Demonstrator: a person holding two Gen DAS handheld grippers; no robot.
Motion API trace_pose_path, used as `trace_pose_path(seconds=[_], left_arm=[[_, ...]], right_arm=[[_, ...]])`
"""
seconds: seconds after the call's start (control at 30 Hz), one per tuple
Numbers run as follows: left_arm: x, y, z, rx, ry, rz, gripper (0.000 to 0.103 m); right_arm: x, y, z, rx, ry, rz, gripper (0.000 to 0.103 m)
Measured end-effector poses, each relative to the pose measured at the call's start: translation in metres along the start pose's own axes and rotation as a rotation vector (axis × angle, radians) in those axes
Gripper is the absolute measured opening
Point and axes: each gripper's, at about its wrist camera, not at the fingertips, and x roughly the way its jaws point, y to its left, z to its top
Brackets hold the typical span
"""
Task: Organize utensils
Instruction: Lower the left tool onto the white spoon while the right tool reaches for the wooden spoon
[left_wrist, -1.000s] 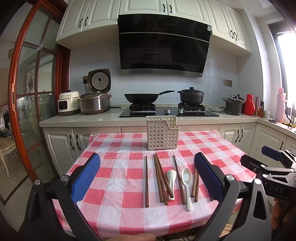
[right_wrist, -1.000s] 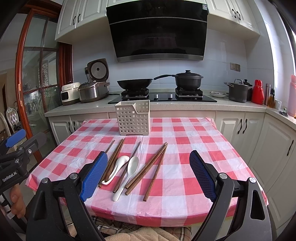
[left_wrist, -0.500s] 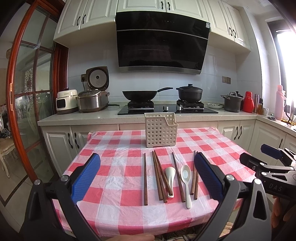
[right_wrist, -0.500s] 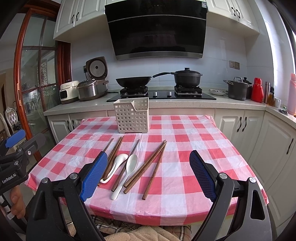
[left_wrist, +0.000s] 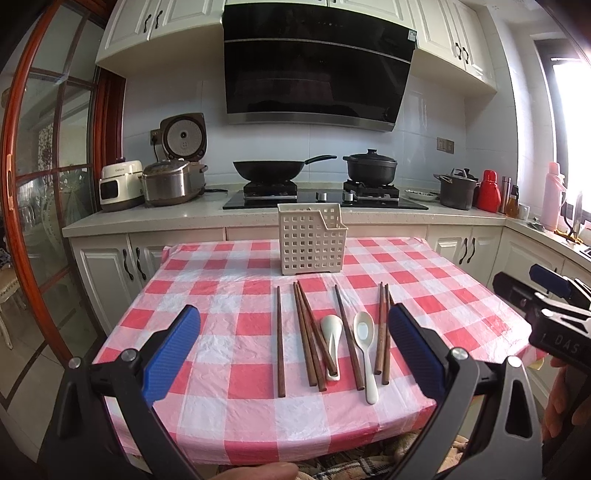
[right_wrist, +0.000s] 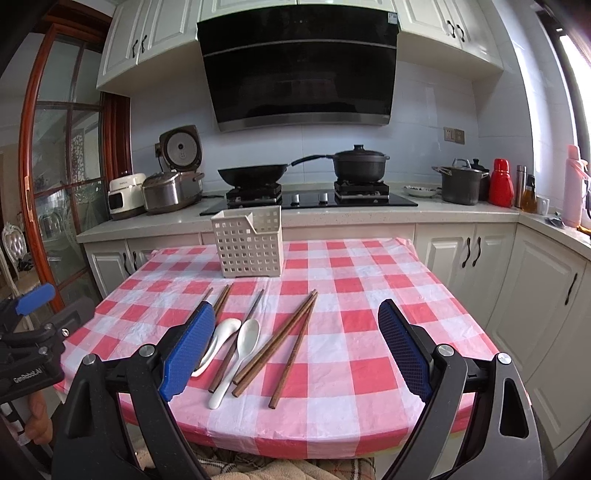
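Several brown chopsticks (left_wrist: 308, 338) (right_wrist: 275, 343) and two white ceramic spoons (left_wrist: 364, 334) (right_wrist: 245, 345) lie side by side on the red-and-white checked tablecloth (left_wrist: 221, 295) (right_wrist: 369, 288). Behind them stands a white perforated holder basket (left_wrist: 312, 238) (right_wrist: 249, 242), with nothing showing above its rim. My left gripper (left_wrist: 293, 345) hovers open above the near table edge, its blue pads either side of the utensils. My right gripper (right_wrist: 295, 349) is open too, held just to the right, the rightmost chopsticks between its pads. Neither holds anything.
A counter behind the table carries a stove with a wok (left_wrist: 271, 170) and black pot (left_wrist: 371, 168), rice cookers (left_wrist: 171, 181) at left, a pot and bottles at right. A glass door (left_wrist: 40, 184) stands left. Cabinets (right_wrist: 546, 295) flank the right.
Both grippers have edged forward and slightly down toward the table, so the utensils and basket sit a little lower and closer in view. Nothing on the table has moved.
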Motion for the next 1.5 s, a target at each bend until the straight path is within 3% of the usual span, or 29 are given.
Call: trace_pose_path(seconds=[0.13,0.27,0.63,0.8,0.9,1.03,1.2,1.33,1.5], left_arm=[[0.008,0.005,-0.001,-0.017,0.01,0.029,0.098],[0.012,0.008,-0.003,-0.035,-0.009,0.072,0.098],[0.059,0.025,-0.016,-0.101,0.15,0.01,0.098],[0.082,0.041,-0.015,-0.155,0.154,0.06,0.098],[0.1,0.051,-0.016,-0.178,0.185,0.083,0.098],[0.122,0.049,-0.017,-0.084,0.213,0.083,0.098],[0.136,0.037,-0.017,0.02,0.187,0.09,0.098],[0.144,0.03,-0.017,0.064,0.155,0.09,0.098],[0.156,0.024,-0.018,0.087,0.162,0.042,0.085]], right_arm=[[0.004,0.002,-0.002,-0.024,-0.008,-0.002,0.085],[0.024,0.0,-0.008,-0.019,0.058,0.006,0.085],[0.069,-0.011,-0.021,0.038,0.158,-0.004,0.085],[0.099,-0.009,-0.023,0.035,0.194,0.005,0.084],[0.12,-0.004,-0.026,0.034,0.225,0.024,0.076],[0.145,0.007,-0.032,0.022,0.273,0.062,0.063],[0.172,0.025,-0.038,0.004,0.321,0.119,0.049],[0.195,0.035,-0.042,0.006,0.374,0.153,0.045],[0.217,0.044,-0.042,0.015,0.425,0.168,0.037]])
